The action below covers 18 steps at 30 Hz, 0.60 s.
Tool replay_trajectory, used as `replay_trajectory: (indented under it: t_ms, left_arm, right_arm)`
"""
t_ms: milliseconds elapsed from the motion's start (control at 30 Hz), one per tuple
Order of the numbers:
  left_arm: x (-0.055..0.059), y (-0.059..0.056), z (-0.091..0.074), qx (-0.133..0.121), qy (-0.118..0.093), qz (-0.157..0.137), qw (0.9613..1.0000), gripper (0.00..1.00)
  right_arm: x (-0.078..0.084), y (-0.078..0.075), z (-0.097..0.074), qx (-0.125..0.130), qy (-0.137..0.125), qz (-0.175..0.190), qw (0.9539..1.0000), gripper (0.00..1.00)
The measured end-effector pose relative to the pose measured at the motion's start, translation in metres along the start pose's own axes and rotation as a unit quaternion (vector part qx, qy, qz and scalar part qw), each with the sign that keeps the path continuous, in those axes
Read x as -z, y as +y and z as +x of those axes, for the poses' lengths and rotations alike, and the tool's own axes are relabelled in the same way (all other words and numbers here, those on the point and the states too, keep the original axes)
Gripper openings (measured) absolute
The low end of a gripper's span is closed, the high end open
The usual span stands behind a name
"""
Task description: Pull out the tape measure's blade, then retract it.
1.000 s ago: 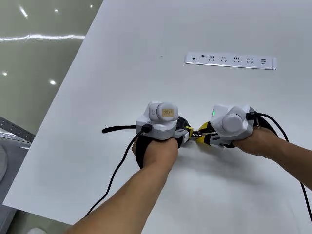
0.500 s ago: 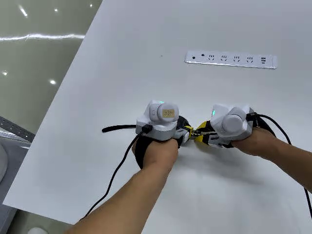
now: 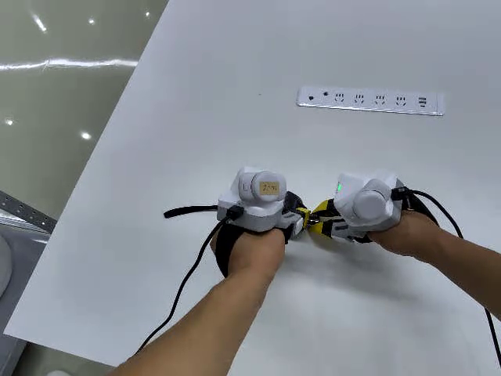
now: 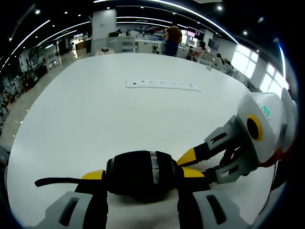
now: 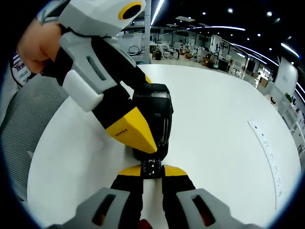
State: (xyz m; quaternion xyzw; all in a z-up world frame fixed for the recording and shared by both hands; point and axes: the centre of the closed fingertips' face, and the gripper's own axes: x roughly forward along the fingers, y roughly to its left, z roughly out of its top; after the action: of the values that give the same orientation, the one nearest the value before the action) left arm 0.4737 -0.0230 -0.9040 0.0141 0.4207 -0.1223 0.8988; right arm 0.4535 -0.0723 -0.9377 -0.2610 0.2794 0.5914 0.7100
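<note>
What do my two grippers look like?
Both have white-grey housings and black jaws with yellow tips. The left gripper carries a small yellowish label; the right gripper shows a green light. A black cable trails from each. Forearms are bare.

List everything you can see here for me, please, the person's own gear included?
tape measure: one, black case, on the table between the two grippers
blade tip: one, dark tab, barely out of the case
strap: one, black, lying on the table left of the case
power strip: one, white, far side of the table
table: one, white
cables: two, black, trailing back from the grippers
people: a few, far end of the room
left gripper: white and black, yellow tips, clamped on the case
right gripper: same colours, pinching the blade tip
hands: two, one holding each gripper
</note>
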Motion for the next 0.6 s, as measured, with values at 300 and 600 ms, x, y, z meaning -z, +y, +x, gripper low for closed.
replay_trajectory:
  t_ms: [300, 600]
  left_arm:
    - [-0.0001, -0.0002, -0.0006, 0.0, 0.0, 0.002, 1.0, 0.56]
    - [-0.0002, 0.0001, -0.0005, 0.002, 0.001, 0.001, 1.0, 0.56]
  right_arm:
    - [-0.0011, 0.0004, 0.0023, 0.005, 0.015, -0.001, 0.9999, 0.14]
    - [-0.0013, -0.0005, 0.0034, 0.009, 0.025, 0.002, 0.9997, 0.14]
